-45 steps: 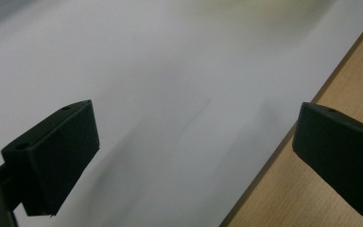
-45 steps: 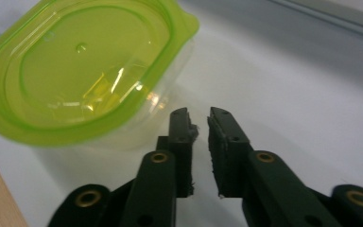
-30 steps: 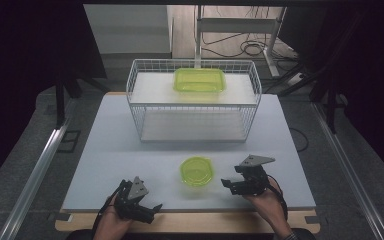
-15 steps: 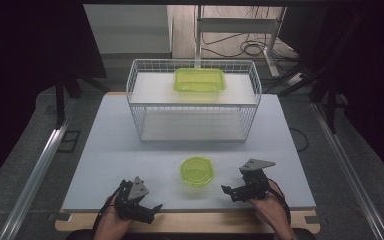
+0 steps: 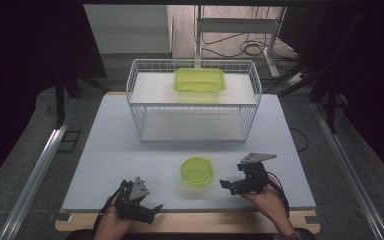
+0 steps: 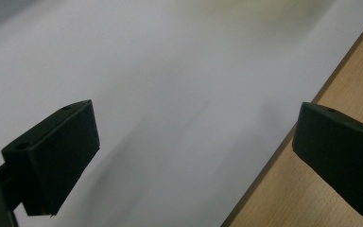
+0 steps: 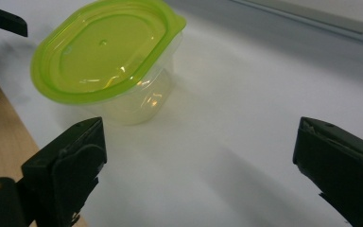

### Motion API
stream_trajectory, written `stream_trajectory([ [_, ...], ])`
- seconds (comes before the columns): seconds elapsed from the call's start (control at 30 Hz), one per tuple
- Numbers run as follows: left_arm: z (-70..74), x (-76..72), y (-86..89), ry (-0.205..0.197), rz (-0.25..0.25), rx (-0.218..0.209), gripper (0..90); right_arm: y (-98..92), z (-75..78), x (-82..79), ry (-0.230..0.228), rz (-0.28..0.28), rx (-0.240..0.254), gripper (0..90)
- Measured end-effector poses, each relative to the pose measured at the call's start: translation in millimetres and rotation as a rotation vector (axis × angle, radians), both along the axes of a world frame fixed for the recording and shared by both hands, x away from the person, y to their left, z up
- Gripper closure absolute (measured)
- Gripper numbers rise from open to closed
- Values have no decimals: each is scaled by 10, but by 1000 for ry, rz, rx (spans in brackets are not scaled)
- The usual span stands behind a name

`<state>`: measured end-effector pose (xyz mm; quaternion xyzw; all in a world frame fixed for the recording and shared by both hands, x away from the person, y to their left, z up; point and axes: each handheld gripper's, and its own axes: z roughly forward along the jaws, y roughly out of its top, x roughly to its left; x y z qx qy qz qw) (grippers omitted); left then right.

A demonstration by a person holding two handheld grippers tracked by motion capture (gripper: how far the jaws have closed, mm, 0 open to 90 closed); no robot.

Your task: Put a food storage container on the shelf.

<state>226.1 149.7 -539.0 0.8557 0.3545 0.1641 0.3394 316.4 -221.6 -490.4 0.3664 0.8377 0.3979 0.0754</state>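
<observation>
A small round clear tub with a green lid (image 5: 197, 171) (image 7: 105, 52) stands on the white table near its front edge. My right gripper (image 5: 230, 186) (image 7: 198, 175) is just right of the tub, low over the table, open and empty, its jaws pointing toward the tub. My left gripper (image 5: 150, 209) (image 6: 194, 156) is at the front left by the table's wooden edge (image 6: 312, 198), open with nothing between its jaws. A flat rectangular green-lidded container (image 5: 199, 79) lies on top of the white wire basket (image 5: 145, 107).
The wire basket stands at the middle back of the table and is open inside. The white table top (image 5: 120, 145) has bare room on the left and right of the tub. A metal rail (image 5: 35, 175) runs along the left side.
My right gripper has sunk lower and come a little nearer the front edge beside the tub. The left gripper and the tub have stayed put.
</observation>
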Motion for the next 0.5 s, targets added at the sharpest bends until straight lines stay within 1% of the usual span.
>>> stream_trajectory([
  [0.1,1,0,1,0,-1,-1,10,34,36,18,-12,-3,-6,92],
  [0.27,3,2,9,-1,1,-6,10,79,95,80,9,-15,43,165],
  [0.37,4,3,13,0,-2,-7,10,94,130,127,43,-20,90,229],
  [0.5,6,2,13,-2,-3,-7,10,124,126,219,107,-14,159,312],
])
